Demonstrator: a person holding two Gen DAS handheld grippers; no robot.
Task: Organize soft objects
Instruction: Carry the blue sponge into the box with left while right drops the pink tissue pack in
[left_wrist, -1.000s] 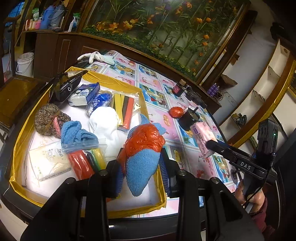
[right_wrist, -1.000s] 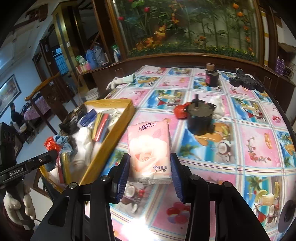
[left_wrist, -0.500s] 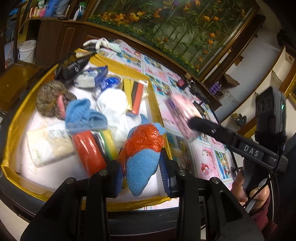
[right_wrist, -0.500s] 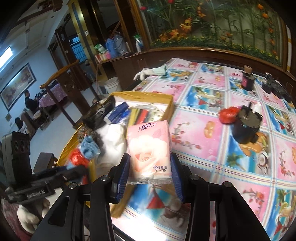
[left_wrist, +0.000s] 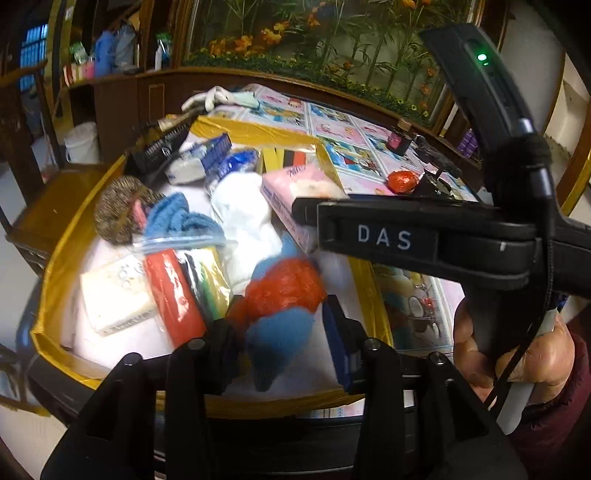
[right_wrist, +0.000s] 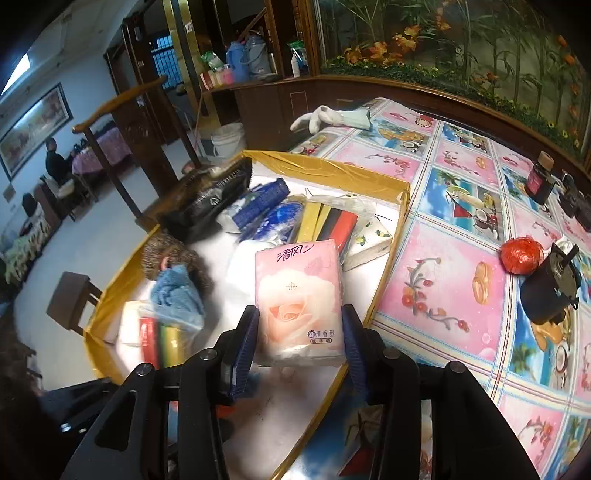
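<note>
A pink tissue pack (right_wrist: 298, 300) is being held clamped in the right gripper (right_wrist: 300, 338), long axis pointing forward along the fingers, above the gold-rimmed box (right_wrist: 391, 254). A blue-and-orange cloth bundle (left_wrist: 282, 314) is being gripped by the left gripper (left_wrist: 282, 345) over the same box.

The tray (right_wrist: 388, 258) lies on the table (right_wrist: 443, 266), toward 9 o'clock of it in the right wrist view. Inside the tray, the scouring ball (right_wrist: 166, 254) is at 9 o'clock, the folded cloth (right_wrist: 177, 291) just before it. The tissue pack (right_wrist: 299, 295) is over the tray's 3 o'clock side. On the table at 3 o'clock, the wrapped ball (right_wrist: 521, 255) touches the pot (right_wrist: 550, 291). The glove (right_wrist: 332, 118) lies behind the tray at 12 o'clock.
</note>
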